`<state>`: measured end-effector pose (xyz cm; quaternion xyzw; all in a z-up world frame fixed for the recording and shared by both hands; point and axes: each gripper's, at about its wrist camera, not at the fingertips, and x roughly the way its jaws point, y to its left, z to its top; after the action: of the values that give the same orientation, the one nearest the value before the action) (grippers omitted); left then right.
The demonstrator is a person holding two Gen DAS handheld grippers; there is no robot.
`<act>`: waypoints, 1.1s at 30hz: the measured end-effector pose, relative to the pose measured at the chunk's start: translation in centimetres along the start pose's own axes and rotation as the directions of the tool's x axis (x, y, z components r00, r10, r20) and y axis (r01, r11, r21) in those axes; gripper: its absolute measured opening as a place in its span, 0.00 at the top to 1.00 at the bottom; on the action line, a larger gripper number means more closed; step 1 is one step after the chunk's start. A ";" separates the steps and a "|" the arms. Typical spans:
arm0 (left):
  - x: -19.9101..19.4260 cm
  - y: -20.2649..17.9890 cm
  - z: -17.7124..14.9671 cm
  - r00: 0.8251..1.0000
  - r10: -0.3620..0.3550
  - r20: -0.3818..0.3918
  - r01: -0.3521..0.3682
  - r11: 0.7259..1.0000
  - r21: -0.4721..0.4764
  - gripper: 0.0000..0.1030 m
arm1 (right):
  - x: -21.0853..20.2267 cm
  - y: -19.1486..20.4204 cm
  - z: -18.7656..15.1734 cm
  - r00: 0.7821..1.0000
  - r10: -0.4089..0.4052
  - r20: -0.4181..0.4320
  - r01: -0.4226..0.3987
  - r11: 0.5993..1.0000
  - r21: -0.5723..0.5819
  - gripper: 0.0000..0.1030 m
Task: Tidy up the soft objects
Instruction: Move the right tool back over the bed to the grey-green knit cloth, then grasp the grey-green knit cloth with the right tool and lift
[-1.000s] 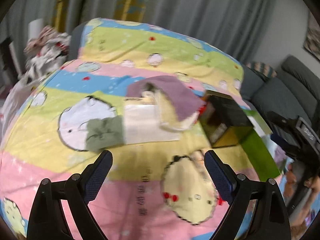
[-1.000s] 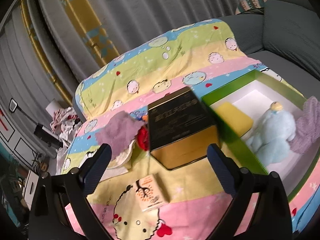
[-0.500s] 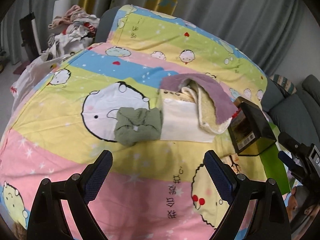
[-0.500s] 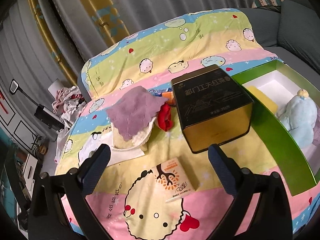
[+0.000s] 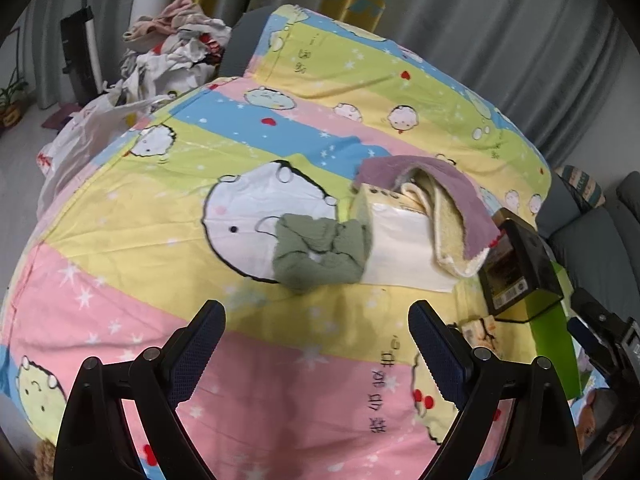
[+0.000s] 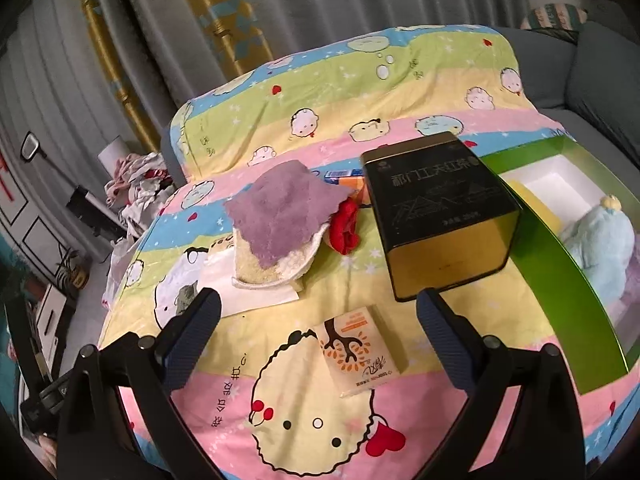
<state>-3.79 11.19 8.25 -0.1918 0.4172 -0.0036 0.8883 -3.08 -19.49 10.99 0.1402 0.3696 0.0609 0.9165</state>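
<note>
- On the far left, beyond the edge of the cartoon-print sheet (image 5: 120,312), a heap of clothes (image 5: 176,40) sits in front of grey curtains (image 5: 500,32).
- Left gripper (image 5: 316,320) hangs over the pink stripe of the sheet, its jaws spread wide with nothing between them.
- Just ahead of it lies a crumpled green cloth (image 5: 320,254), resting on a white cartoon face and touching the white tissue pack (image 5: 400,248) to its right.
- Draped over that pack is a purple-and-cream towel (image 5: 452,216); in the right wrist view a red cloth (image 6: 345,227) lies between the towel and the tin.
- Next comes a black-and-gold tin (image 6: 444,216), standing on the sheet against the green tray (image 6: 560,280).
- Right gripper (image 6: 318,316) also stands wide and empty, above a small orange-printed packet (image 6: 356,352).
- Inside the tray, at the far right, sit a yellow sponge (image 6: 536,204) and a pale blue plush toy (image 6: 600,248), with something lilac beside the toy.
</note>
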 end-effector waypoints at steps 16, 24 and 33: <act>0.9 6.2 1.4 0.982 0.180 -0.056 -0.184 0.980 -0.078 0.10 | 9.6 10.2 -2.5 0.938 0.208 -0.276 -0.210 0.977 0.022 0.13; 0.0 6.3 2.1 0.979 0.202 0.007 -0.201 0.978 -0.059 0.10 | 17.4 13.0 -4.5 0.885 0.251 -0.391 -0.200 0.966 0.165 0.47; 0.3 6.1 2.3 0.986 0.169 -0.005 -0.169 0.983 -0.063 0.10 | 16.6 13.2 -4.9 0.919 0.182 -0.350 -0.183 0.983 0.031 0.92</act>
<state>-2.84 17.55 7.22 -0.1838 0.4319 0.0853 0.8789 5.34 -2.28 0.60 0.1596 0.5125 0.1707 0.8263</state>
